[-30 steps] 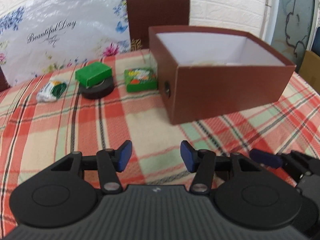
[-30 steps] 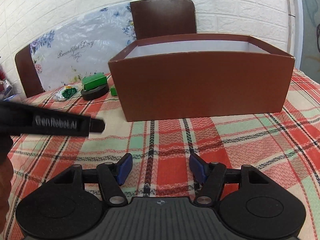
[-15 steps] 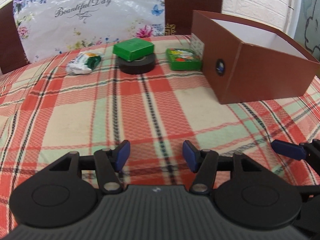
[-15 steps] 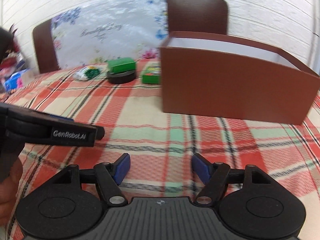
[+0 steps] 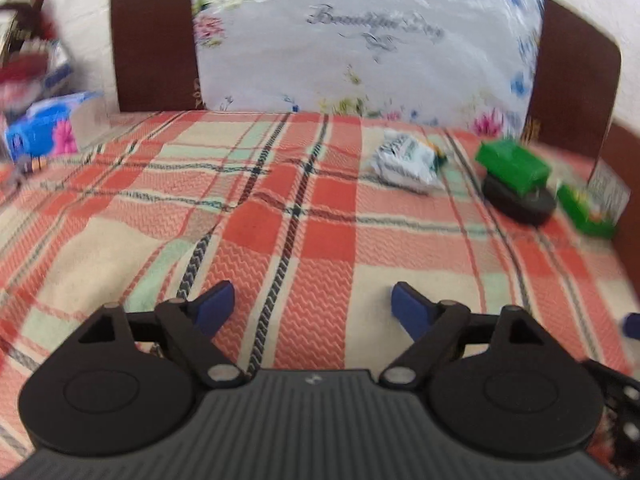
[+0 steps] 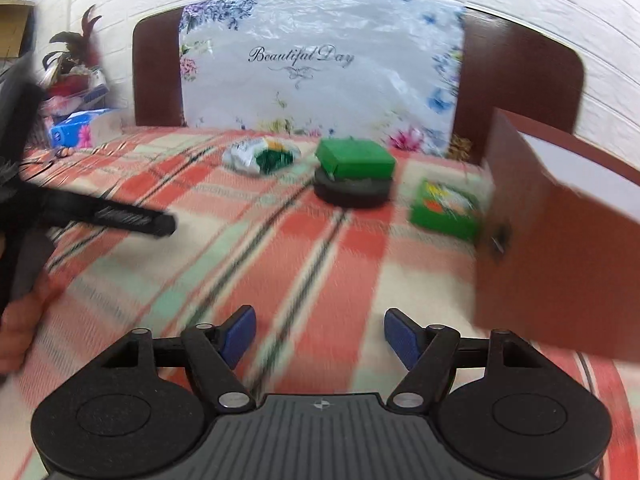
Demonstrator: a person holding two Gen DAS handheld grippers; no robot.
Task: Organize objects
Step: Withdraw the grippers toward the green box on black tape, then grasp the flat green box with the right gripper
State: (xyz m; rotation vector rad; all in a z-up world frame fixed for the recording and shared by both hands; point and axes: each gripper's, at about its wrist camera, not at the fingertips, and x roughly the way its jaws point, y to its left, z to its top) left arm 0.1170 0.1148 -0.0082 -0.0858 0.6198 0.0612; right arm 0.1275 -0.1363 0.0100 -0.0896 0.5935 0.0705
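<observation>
I hold my left gripper and right gripper low over the plaid tablecloth, both spread wide and empty, I judge so either can close on whatever I reach first. From my right gripper the brown box stands open at three o'clock, presumably the place for the loose things. I count four of them at twelve to one o'clock: one crumpled snack packet, one plain green box resting on one black tape roll, and one printed green box just beside the brown box.
</observation>
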